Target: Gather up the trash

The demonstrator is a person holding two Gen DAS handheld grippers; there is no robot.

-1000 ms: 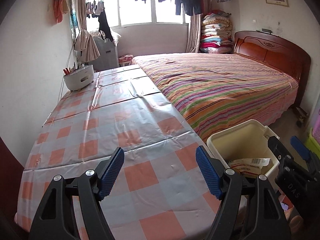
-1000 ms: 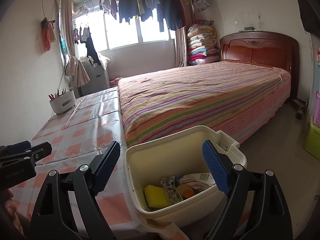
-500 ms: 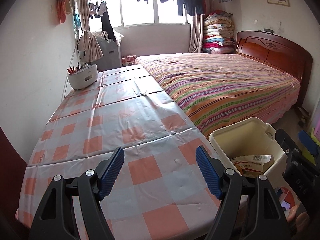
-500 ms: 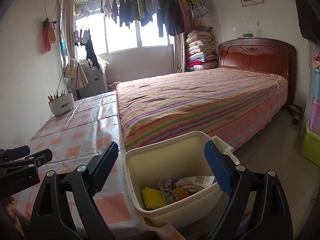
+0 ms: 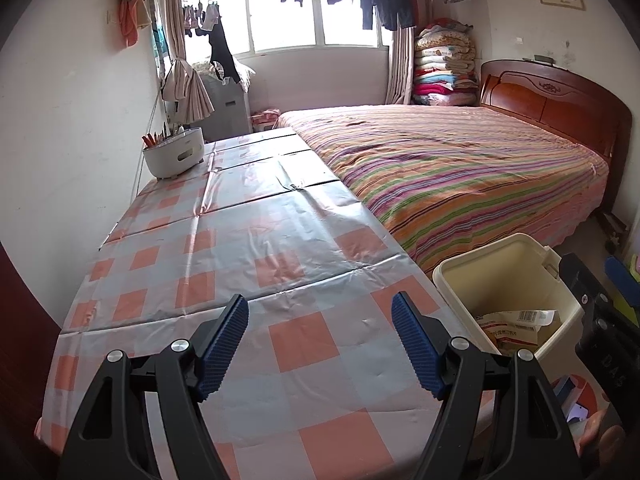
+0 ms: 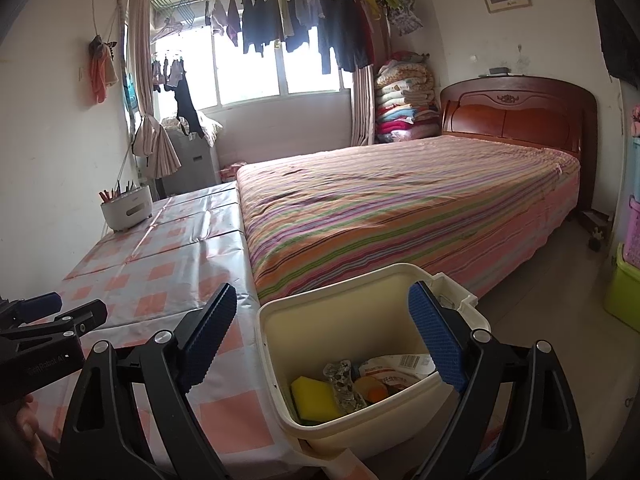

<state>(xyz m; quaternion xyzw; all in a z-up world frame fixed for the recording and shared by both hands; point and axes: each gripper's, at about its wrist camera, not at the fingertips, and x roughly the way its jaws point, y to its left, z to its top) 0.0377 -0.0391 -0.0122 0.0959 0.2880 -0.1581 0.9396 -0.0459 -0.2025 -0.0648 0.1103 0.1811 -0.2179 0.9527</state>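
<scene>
A cream trash bin (image 6: 280, 316) stands at the table's near right corner, beside the bed; it also shows in the left wrist view (image 5: 452, 272). Inside lie a yellow sponge (image 6: 314, 398), a crumpled clear wrapper (image 6: 344, 384), an orange item (image 6: 376, 394) and a white printed packet (image 6: 400, 364), which also shows in the left wrist view (image 5: 516, 320). My right gripper (image 6: 322, 334) is open and empty above the bin's near rim. My left gripper (image 5: 320, 340) is open and empty above the checked tablecloth (image 5: 240, 248).
A white holder with pens (image 5: 174, 156) stands at the table's far left by the wall. A striped bed (image 5: 460, 168) runs along the table's right side. Green and pink crates (image 6: 624, 280) stand on the floor at far right.
Both grippers have risen and drawn back a little, so more of the table and bin shows. Both stay open and empty. The trash in the bin has not moved.
</scene>
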